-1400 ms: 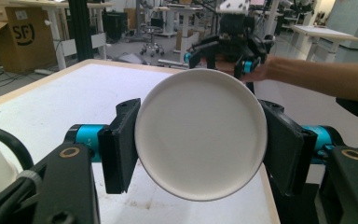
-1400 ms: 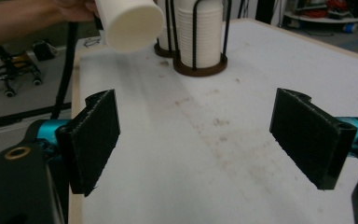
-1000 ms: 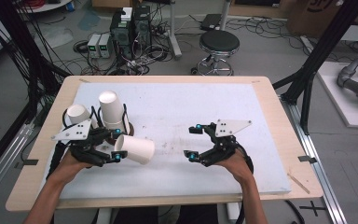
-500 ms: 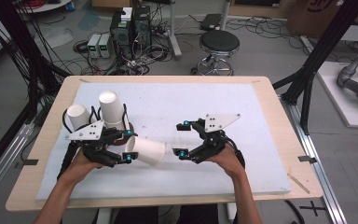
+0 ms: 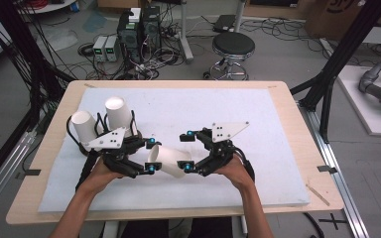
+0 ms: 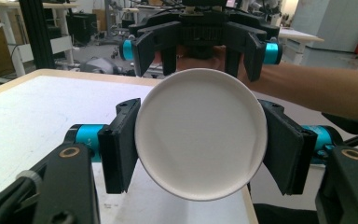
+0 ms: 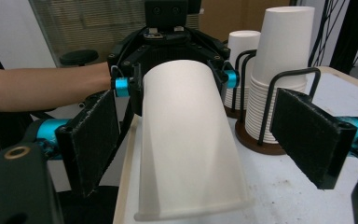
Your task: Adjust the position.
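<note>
White cup point(image 5: 167, 161) clamped sideways in left claw point(image 5: 151, 155), between right claw's point(image 5: 187, 150) spread jaws

No legible writing anywhere in the scene.
The white paper cup point(image 5: 167, 161) and the stacked cups point(image 7: 279, 70) are plain and unprinted. A cardboard box point(image 5: 337, 15) on the floor beyond the table's far right corner bears a dark mark, cut off at the frame edge and too blurred to read.
</note>
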